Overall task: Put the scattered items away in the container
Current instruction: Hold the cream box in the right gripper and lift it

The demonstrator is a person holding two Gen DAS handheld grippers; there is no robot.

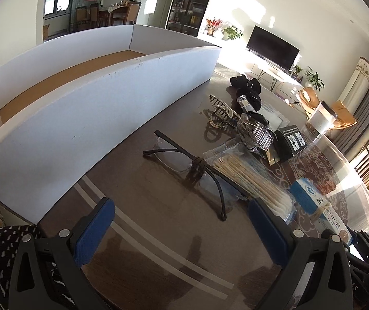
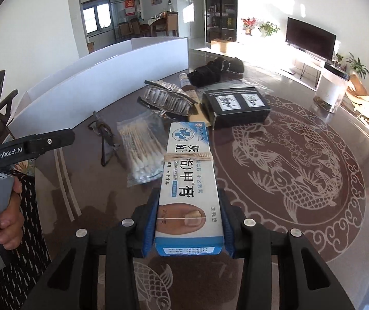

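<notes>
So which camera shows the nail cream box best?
The right wrist view: the nail cream box fills the centre, its printed top fully readable, clamped in the right claw. The left wrist view shows only part of the box at the right edge, beside the cotton swabs.

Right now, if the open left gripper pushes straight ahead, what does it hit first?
Probably the black-framed eyeglasses lying on the brown table, just ahead of the left gripper; depth is uncertain.
</notes>
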